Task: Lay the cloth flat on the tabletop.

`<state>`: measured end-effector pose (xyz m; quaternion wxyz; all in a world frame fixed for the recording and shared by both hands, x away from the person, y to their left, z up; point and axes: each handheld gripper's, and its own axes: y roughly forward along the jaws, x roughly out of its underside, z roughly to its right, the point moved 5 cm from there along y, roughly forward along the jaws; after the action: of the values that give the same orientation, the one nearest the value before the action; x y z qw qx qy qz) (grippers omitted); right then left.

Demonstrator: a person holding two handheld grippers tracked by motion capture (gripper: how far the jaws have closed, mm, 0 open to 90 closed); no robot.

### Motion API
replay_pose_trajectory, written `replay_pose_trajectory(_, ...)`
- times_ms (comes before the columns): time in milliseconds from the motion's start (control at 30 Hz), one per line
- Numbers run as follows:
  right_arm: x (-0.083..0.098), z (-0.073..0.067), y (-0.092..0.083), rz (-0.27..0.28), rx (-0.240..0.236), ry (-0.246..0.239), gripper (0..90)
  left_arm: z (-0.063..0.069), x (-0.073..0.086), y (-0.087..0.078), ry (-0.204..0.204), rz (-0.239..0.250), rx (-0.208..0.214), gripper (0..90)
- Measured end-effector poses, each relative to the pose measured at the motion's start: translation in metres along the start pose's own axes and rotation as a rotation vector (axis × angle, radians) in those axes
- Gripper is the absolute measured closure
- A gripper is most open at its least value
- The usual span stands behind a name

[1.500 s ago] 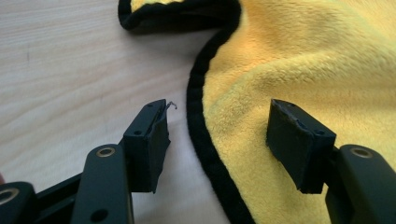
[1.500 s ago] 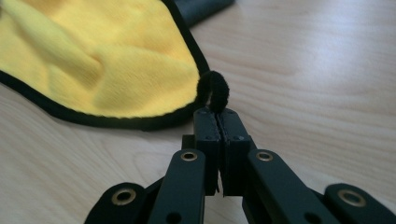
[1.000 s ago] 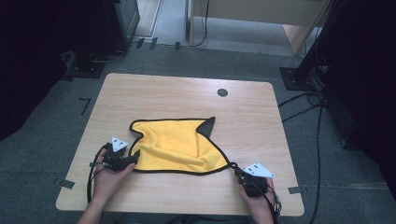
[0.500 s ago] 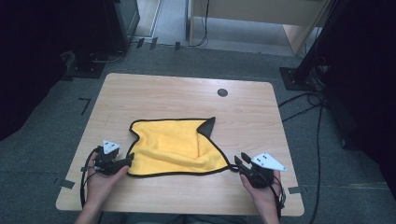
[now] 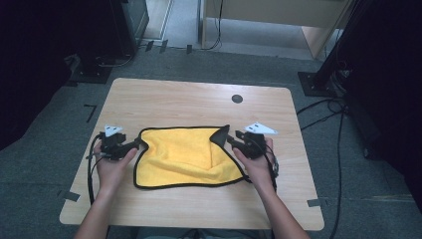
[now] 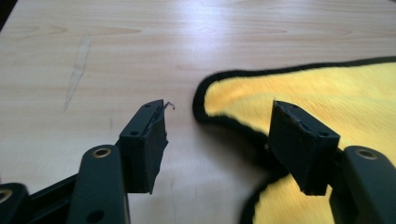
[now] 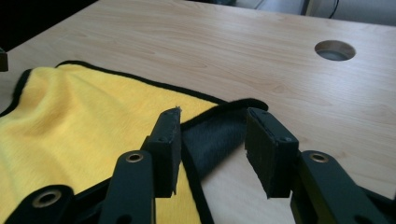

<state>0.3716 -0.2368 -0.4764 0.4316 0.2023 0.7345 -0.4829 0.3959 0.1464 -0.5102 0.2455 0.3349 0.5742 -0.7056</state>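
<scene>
A yellow cloth (image 5: 184, 159) with a black hem lies flat on the wooden table (image 5: 199, 99). Its far right corner (image 5: 221, 135) is folded over and shows a dark underside (image 7: 210, 144). My right gripper (image 5: 232, 139) sits at that fold. Its jaws have just been opening and straddle the dark corner (image 7: 213, 114) without pressing it. My left gripper (image 5: 139, 144) rests at the cloth's far left corner (image 6: 219, 107). Its jaws have just closed a little. They stand open, with the rounded hem (image 6: 205, 93) ahead between them and one jaw above the yellow fabric (image 6: 327, 88).
A round cable hole (image 5: 237, 98) lies in the table beyond the cloth (image 7: 335, 50). Bare wood surrounds the cloth on all sides. Cables (image 5: 328, 107) and a black stand base (image 5: 313, 82) lie on the floor to the right of the table.
My right gripper has left the cloth's near right corner, opened, and moved to the folded far right corner. My left gripper has shifted from the near left edge to the far left corner.
</scene>
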Motion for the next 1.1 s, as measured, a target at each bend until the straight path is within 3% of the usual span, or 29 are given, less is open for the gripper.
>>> replay_pose_trajectory(67, -0.004, -0.006, 0.018, -0.017, 0.000, -0.026, 56.0, -0.001, -0.006, 0.014, -0.018, -0.007, -0.005, 38.6)
replay_pose_trajectory(100, -0.002, -0.013, 0.035, -0.052, -0.021, -0.057, 58.5, -0.001, -0.007, 0.022, -0.025, -0.019, -0.020, 40.3)
replay_pose_trajectory(133, -0.002, -0.013, 0.035, -0.052, -0.021, -0.057, 58.5, -0.001, -0.007, 0.029, -0.020, -0.037, -0.032, 40.3)
replay_pose_trajectory(167, 0.004, -0.019, 0.051, -0.098, -0.039, -0.069, 57.5, -0.003, -0.005, 0.039, -0.011, -0.074, -0.059, 40.7)
replay_pose_trajectory(200, 0.004, -0.019, 0.051, -0.098, -0.039, -0.069, 57.5, -0.003, -0.005, 0.039, -0.011, -0.074, -0.059, 41.3)
replay_pose_trajectory(267, 0.014, -0.020, 0.071, -0.155, -0.035, -0.079, 54.9, -0.005, 0.000, 0.044, -0.009, -0.110, -0.085, 42.3)
replay_pose_trajectory(333, 0.017, -0.020, 0.076, -0.171, -0.031, -0.083, 54.9, -0.004, 0.005, 0.045, 0.026, -0.112, -0.114, 43.5)
replay_pose_trajectory(400, 0.024, -0.018, 0.084, -0.200, -0.001, -0.122, 55.5, -0.003, 0.006, 0.045, 0.056, -0.103, -0.122, 45.9)
replay_pose_trajectory(433, 0.027, -0.015, 0.088, -0.211, 0.007, -0.135, 56.6, -0.002, 0.005, 0.044, 0.063, -0.101, -0.120, 50.8)
replay_pose_trajectory(467, 0.029, -0.012, 0.089, -0.197, -0.014, -0.120, 65.9, -0.001, 0.006, 0.044, 0.067, -0.103, -0.112, 61.3)
replay_pose_trajectory(500, 0.029, -0.012, 0.089, -0.197, -0.014, -0.120, 65.9, 0.001, 0.006, 0.045, 0.069, -0.094, -0.101, 61.3)
replay_pose_trajectory(533, 0.027, -0.009, 0.087, -0.192, -0.010, -0.116, 73.1, 0.002, 0.006, 0.044, 0.081, -0.091, -0.091, 66.7)
replay_pose_trajectory(567, 0.026, -0.005, 0.078, -0.172, 0.011, -0.104, 84.1, 0.004, 0.007, 0.045, 0.104, -0.089, -0.087, 78.4)
replay_pose_trajectory(700, 0.026, 0.007, 0.065, -0.143, 0.034, -0.079, 86.3, 0.002, 0.006, 0.044, 0.105, -0.078, -0.081, 85.8)
replay_pose_trajectory(767, 0.030, 0.022, 0.051, -0.131, 0.052, -0.029, 86.6, -0.003, 0.005, 0.043, 0.102, -0.077, -0.072, 88.6)
replay_pose_trajectory(800, 0.039, 0.036, 0.036, -0.145, 0.054, 0.022, 86.6, -0.004, 0.005, 0.043, 0.098, -0.076, -0.064, 89.2)
replay_pose_trajectory(833, 0.039, 0.036, 0.036, -0.145, 0.054, 0.022, 86.6, -0.006, 0.005, 0.042, 0.102, -0.080, -0.055, 89.2)
replay_pose_trajectory(900, 0.055, 0.053, 0.015, -0.186, 0.054, 0.048, 83.5, -0.008, 0.004, 0.043, 0.099, -0.078, -0.046, 88.1)
replay_pose_trajectory(967, 0.059, 0.056, 0.010, -0.204, 0.051, 0.053, 79.6, -0.009, 0.003, 0.043, 0.088, -0.070, -0.049, 86.3)
replay_pose_trajectory(1000, 0.061, 0.060, 0.005, -0.208, 0.083, 0.045, 74.8, -0.011, 0.002, 0.043, 0.080, -0.067, -0.055, 81.5)
replay_pose_trajectory(1067, 0.057, 0.065, -0.002, -0.177, 0.136, 0.033, 68.9, -0.015, -0.001, 0.041, 0.030, -0.048, -0.055, 72.2)
replay_pose_trajectory(1100, 0.047, 0.070, -0.005, -0.118, 0.129, 0.075, 65.1, -0.017, -0.003, 0.040, 0.018, -0.043, -0.053, 66.0)
